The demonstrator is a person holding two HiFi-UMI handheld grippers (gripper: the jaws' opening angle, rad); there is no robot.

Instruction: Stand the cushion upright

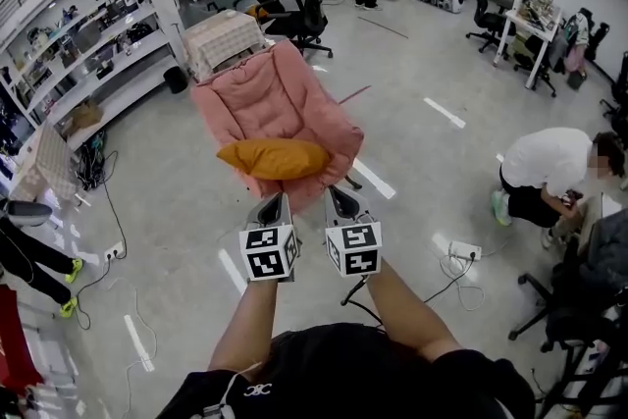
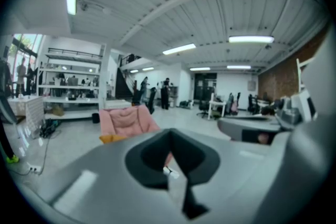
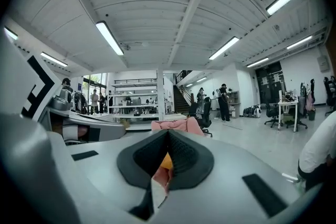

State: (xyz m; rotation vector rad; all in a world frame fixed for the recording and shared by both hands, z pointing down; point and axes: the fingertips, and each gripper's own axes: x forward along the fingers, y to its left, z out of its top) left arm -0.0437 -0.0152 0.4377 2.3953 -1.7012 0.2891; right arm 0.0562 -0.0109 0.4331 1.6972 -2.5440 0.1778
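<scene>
An orange cushion (image 1: 275,158) lies flat across the seat of a pink padded chair (image 1: 285,98) in the head view. My left gripper (image 1: 276,198) and right gripper (image 1: 337,191) are held side by side just in front of the chair's front edge, short of the cushion, both pointing at it. Each has its jaws together with nothing between them. In the left gripper view the chair (image 2: 126,118) and the cushion (image 2: 110,138) sit left of the shut jaws (image 2: 169,134). In the right gripper view the chair (image 3: 176,125) rises above the shut jaws (image 3: 168,134), and a sliver of cushion (image 3: 166,161) shows below their tips.
Open shelving (image 1: 88,44) lines the left wall. A checked-cloth-covered object (image 1: 224,39) and black office chairs (image 1: 309,0) stand behind the pink chair. A person (image 1: 549,172) crouches at the right. Cables and a power strip (image 1: 464,250) lie on the floor.
</scene>
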